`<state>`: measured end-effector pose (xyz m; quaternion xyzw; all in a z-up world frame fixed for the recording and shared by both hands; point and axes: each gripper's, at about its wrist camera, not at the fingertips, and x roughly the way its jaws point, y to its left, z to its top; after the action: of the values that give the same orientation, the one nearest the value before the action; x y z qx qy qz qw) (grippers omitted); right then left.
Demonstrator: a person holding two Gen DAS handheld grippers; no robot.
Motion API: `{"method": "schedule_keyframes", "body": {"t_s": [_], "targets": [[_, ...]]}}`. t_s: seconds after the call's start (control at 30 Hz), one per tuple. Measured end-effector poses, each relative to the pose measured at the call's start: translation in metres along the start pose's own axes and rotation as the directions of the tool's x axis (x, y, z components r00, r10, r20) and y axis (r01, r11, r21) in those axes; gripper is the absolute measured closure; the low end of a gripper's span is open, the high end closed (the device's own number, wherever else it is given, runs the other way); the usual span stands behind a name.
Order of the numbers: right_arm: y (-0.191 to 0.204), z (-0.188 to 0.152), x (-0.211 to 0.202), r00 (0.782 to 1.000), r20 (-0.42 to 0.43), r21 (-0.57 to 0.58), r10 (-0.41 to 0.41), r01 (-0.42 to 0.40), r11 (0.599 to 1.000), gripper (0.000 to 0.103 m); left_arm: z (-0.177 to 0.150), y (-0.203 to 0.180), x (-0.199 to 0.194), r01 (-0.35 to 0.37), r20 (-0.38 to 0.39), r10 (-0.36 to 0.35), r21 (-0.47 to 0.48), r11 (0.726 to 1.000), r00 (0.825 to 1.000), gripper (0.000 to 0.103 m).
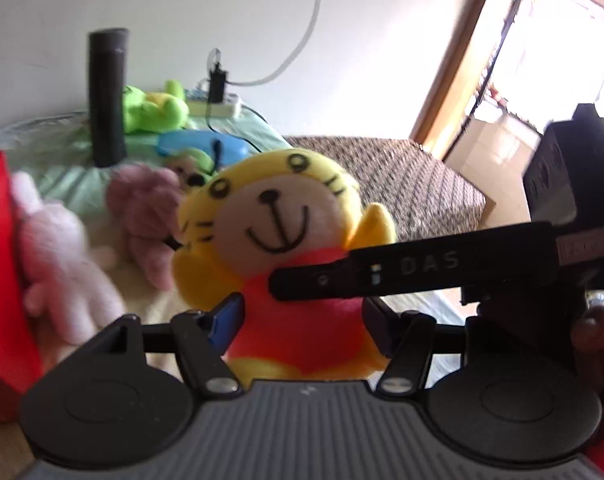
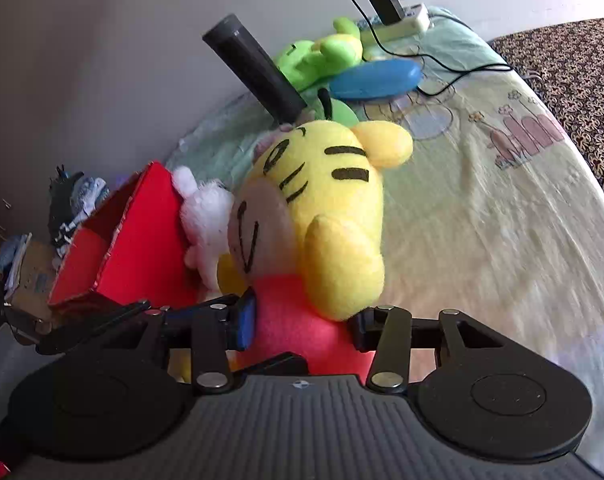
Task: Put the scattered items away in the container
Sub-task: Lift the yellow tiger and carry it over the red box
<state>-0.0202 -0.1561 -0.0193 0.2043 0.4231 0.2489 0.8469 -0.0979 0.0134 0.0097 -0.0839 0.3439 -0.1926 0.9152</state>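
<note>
Yellow tiger plush (image 1: 279, 240) clamped from two sides, off the bedsheet (image 2: 482, 208).

Left gripper (image 1: 297, 328) narrowed onto the red torso; right gripper (image 2: 302, 322) likewise pinching the same red body, crossing the left view at 3 o'clock. Red container (image 2: 141, 232) open at 9 o'clock of the plush, white plush (image 2: 205, 216) touching its wall.
</note>
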Motion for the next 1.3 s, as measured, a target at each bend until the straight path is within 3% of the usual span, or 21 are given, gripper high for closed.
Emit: {"method": "schedule_keyframes", "body": {"t_s": [0.07,0.2,0.3,0.47,0.67,0.83,1.1,1.3], "targets": [[0.013,0.002,-0.005,0.997,0.066,0.031,0.034,-0.036,0.999,0.055,0.002,0.016,-0.019,-0.001,0.020,0.001,-0.018,1.000,1.000,0.034],[0.054,-0.003,-0.007,0.983,0.162,0.035,0.090,-0.097,0.995,0.055,0.005,0.045,-0.057,-0.008,0.047,0.008,-0.001,1.000,0.999,0.020],[0.095,-0.012,-0.003,0.973,0.189,-0.029,0.129,-0.126,0.992,0.055,0.005,0.073,-0.088,0.052,0.079,-0.049,-0.036,0.998,0.996,0.024],[0.160,-0.028,0.010,0.961,0.233,-0.139,0.147,-0.117,0.983,0.055,0.002,0.120,-0.133,0.087,0.133,-0.077,-0.072,0.994,0.988,0.024],[0.206,-0.044,0.035,0.954,0.261,-0.174,0.149,-0.105,0.979,0.055,-0.005,0.158,-0.168,0.059,0.130,-0.052,-0.052,0.997,0.990,0.024],[0.221,-0.044,0.054,0.958,0.244,-0.132,0.152,-0.122,0.984,0.055,-0.006,0.184,-0.184,0.050,0.144,-0.040,-0.070,0.996,0.989,0.024],[0.255,-0.033,0.097,0.979,0.190,-0.105,0.078,-0.059,0.993,0.055,0.008,0.213,-0.185,-0.072,0.137,0.076,-0.030,0.997,0.988,0.025],[0.285,-0.022,0.133,0.987,0.145,-0.175,-0.070,0.095,0.980,0.055,0.009,0.244,-0.173,-0.097,0.091,0.106,-0.093,0.991,0.990,0.025]]}}
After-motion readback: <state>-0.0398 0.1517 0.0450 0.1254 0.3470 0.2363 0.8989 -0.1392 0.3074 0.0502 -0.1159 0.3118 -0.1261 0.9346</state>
